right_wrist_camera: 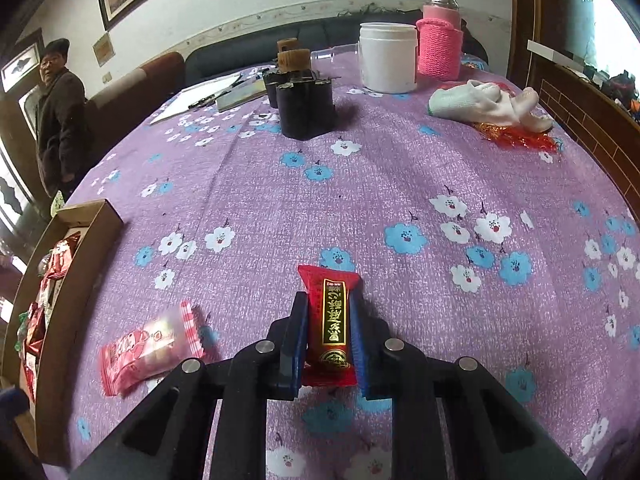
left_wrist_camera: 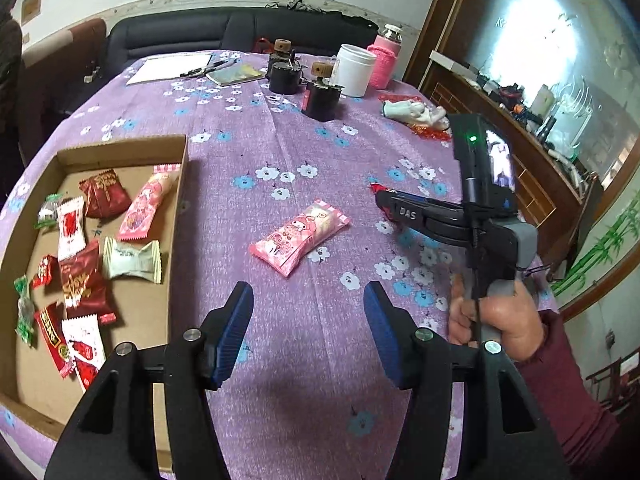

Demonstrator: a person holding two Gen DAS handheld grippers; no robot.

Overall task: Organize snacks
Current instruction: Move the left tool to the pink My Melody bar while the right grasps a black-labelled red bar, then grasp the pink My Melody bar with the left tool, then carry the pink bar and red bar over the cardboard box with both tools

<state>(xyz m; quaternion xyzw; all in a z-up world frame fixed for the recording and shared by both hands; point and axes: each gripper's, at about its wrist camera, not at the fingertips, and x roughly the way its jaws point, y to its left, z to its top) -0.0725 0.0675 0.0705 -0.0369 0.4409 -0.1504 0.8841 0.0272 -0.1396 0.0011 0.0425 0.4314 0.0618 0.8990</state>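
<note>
Right hand-held gripper (right_wrist_camera: 329,338) pinching red snack bar (right_wrist_camera: 331,322) lengthwise, just above surface (right_wrist_camera: 400,168). Left hand-held gripper (left_wrist_camera: 308,332) spread, empty. Pink snack (left_wrist_camera: 299,236) lying loose beside cardboard box (left_wrist_camera: 182,200). Advised: carry bar level over box wall, release low among snacks.

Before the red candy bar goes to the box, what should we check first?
1. Right gripper shut on the red snack bar, pads on both long sides: ok.
2. Cardboard box open on top, bare floor left near its right wall: ok.
3. Path to the box: the pink snack packet lies on the cloth between; pass over it: not ok.
4. Left gripper open, holding nothing, free for the pink packet: ok.
5. Whether the bar is lifted off the tablecloth: cannot tell.
</note>
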